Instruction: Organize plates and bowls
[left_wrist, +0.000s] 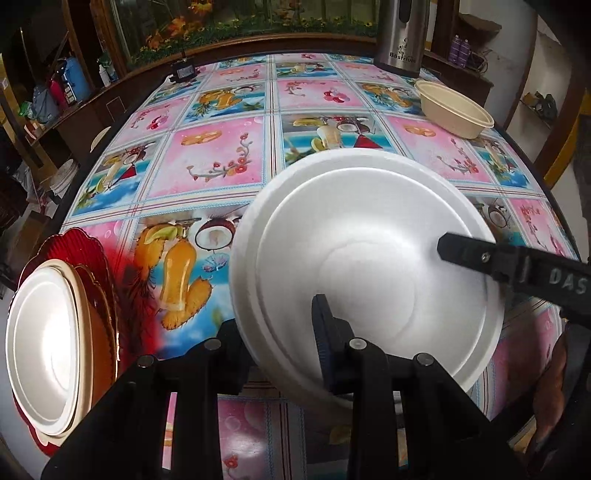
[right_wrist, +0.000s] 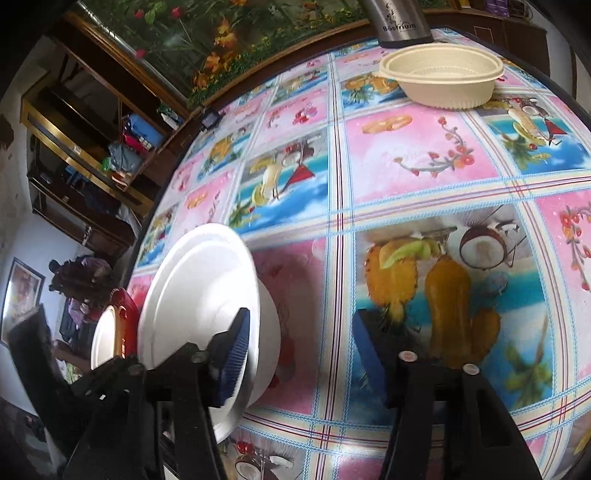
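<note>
My left hand-held gripper (left_wrist: 280, 332) pinches the white foam bowl (left_wrist: 365, 266) by its near rim, tilted above the worktop (left_wrist: 214, 162), presumably bound for the stack (left_wrist: 48, 343) at left. My right hand-held gripper (right_wrist: 299, 354) stands spread, empty; the beige bowl (right_wrist: 443, 79) waits far off.

Counter (left_wrist: 221, 166) centre bare, open passage. White foam bowl (left_wrist: 369, 266) blocks near middle. Stacked plates (left_wrist: 55, 350) crowd near-left edge. Beige bowl (left_wrist: 452, 109) and steel flask (left_wrist: 400, 37) block far-right corner.
</note>
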